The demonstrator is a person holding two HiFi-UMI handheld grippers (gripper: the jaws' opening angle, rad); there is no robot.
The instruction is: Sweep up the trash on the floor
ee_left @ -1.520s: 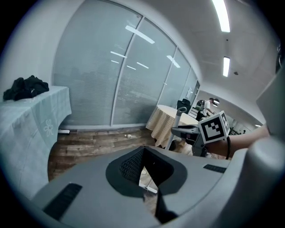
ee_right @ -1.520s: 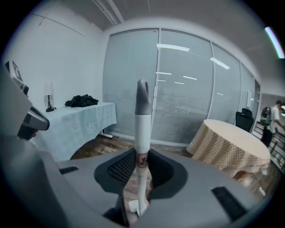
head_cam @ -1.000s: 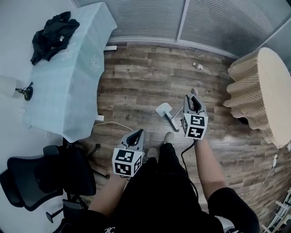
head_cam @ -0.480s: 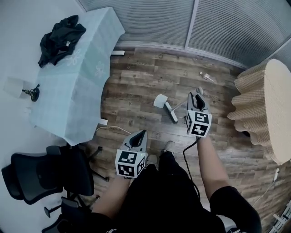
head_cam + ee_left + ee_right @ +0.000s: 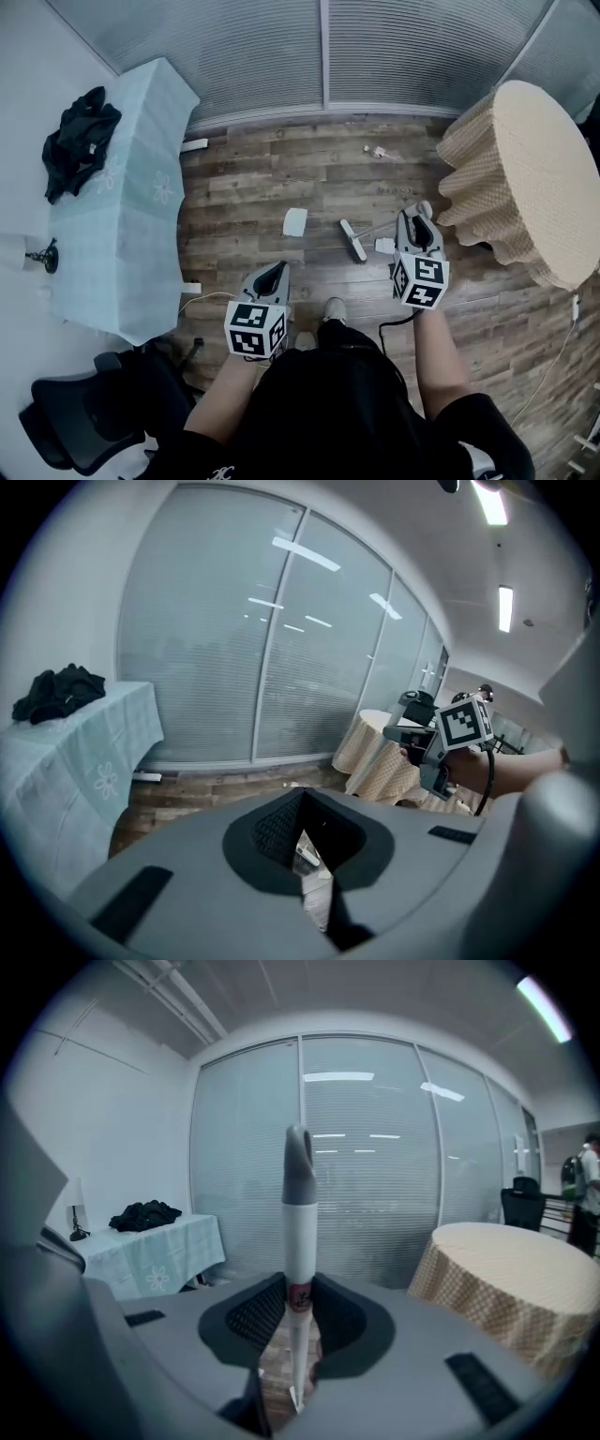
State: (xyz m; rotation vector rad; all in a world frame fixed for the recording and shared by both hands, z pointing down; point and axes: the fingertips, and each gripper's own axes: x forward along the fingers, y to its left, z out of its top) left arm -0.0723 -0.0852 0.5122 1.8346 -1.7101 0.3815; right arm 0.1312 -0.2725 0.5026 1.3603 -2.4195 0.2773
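Head view, nearest first: person standing, dark clothing filling the bottom of the frame, one claw in each hand.

Left claw [image 5: 274, 274] hangs low over the wood floor [image 5: 253, 187], well apart from any trash. Left gripper view shows its jaws drawn together with nothing between them, only a sliver of floor past them. Idle.

Right claw [image 5: 417, 217] is clenched on the broom [image 5: 352, 240]. Right gripper view confirms it: the white handle [image 5: 298, 1232] is pinched between the pads at a red label and rises upright above them, grey cap on top. Broom head rests on the floor just ahead of the person's feet, handle slanting back to the claw.

Trash, going outward:
- small white scrap [image 5: 384, 246] just beside the broom head, on its right side
- flat white piece [image 5: 294, 221], paper by the look, to the left of the head and apart from it
- small crumpled bit [image 5: 375, 151] well beyond, near the window wall

Surroundings: worktop [image 5: 131, 216] under pale blue cloth at left, black garment [image 5: 70, 141] heaped on it; round table [image 5: 534, 159] in a checked cloth at right.

Judgement: early going. Broom is in hand and on the floor, but the pieces lie scattered, not gathered. No dustpan visible. All three remain to be brought together, the far one last.
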